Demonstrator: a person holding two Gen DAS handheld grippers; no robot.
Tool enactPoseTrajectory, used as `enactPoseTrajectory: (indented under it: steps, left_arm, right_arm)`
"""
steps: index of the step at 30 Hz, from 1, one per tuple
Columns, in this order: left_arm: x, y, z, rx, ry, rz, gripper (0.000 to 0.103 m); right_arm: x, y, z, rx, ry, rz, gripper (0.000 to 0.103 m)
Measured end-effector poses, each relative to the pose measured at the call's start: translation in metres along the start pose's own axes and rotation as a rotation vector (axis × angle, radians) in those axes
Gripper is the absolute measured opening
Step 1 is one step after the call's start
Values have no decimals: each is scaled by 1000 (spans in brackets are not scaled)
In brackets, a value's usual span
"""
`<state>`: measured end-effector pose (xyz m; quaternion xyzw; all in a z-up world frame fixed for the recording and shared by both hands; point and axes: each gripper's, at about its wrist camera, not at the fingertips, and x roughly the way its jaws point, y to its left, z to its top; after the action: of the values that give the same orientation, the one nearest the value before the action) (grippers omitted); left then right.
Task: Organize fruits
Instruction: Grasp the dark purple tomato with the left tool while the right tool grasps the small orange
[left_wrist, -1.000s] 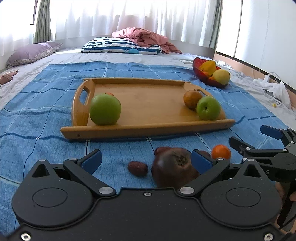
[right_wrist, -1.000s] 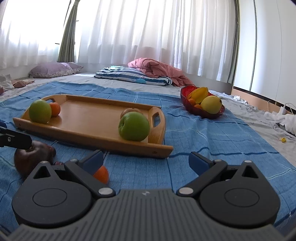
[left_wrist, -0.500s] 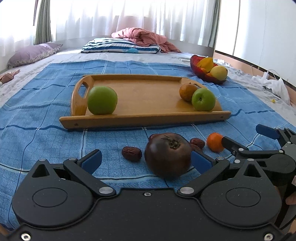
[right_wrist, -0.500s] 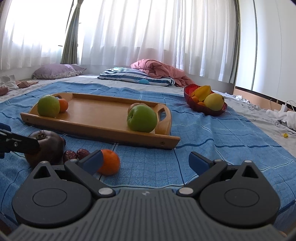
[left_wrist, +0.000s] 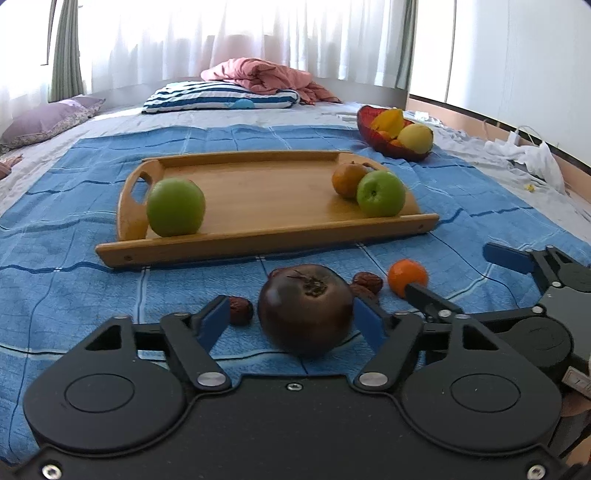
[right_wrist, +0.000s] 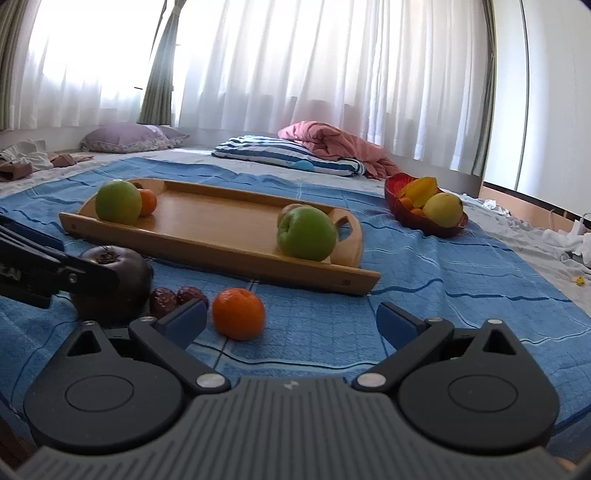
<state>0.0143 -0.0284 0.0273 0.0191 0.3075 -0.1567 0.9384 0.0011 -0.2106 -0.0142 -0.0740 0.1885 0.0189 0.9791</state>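
Note:
A dark purple round fruit (left_wrist: 306, 307) lies on the blue blanket between the open fingers of my left gripper (left_wrist: 291, 323); the right pad is close to it, the left pad apart. It also shows in the right wrist view (right_wrist: 118, 273). A small orange (right_wrist: 239, 313) lies just ahead of my open, empty right gripper (right_wrist: 291, 323), nearer its left finger. Dried red dates (right_wrist: 177, 297) lie between the two fruits. The wooden tray (left_wrist: 258, 206) holds two green apples (left_wrist: 176, 206) (left_wrist: 380, 193) and a brownish-orange fruit (left_wrist: 347, 180).
A red bowl (left_wrist: 391, 147) with yellow and orange fruit sits far right beyond the tray. A small orange (right_wrist: 147, 201) sits behind the left apple. Pillows and a pink blanket (left_wrist: 266, 77) lie at the back. White clothes (left_wrist: 528, 158) lie at the right edge.
Both grippers have pulled back and risen a little, so the dark fruit and the orange sit further ahead between the fingers. The left fingers have closed in somewhat around the dark fruit.

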Motion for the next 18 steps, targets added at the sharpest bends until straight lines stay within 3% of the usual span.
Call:
enactPoseTrajectory:
  steps: [4, 18]
  left_arm:
    - [2, -2, 0, -22, 26, -30, 56]
    - [13, -5, -2, -39, 27, -6, 63]
  right_arm:
    - [1, 5, 0, -9, 2, 18, 93]
    - [0, 12, -2, 34, 17, 100, 81]
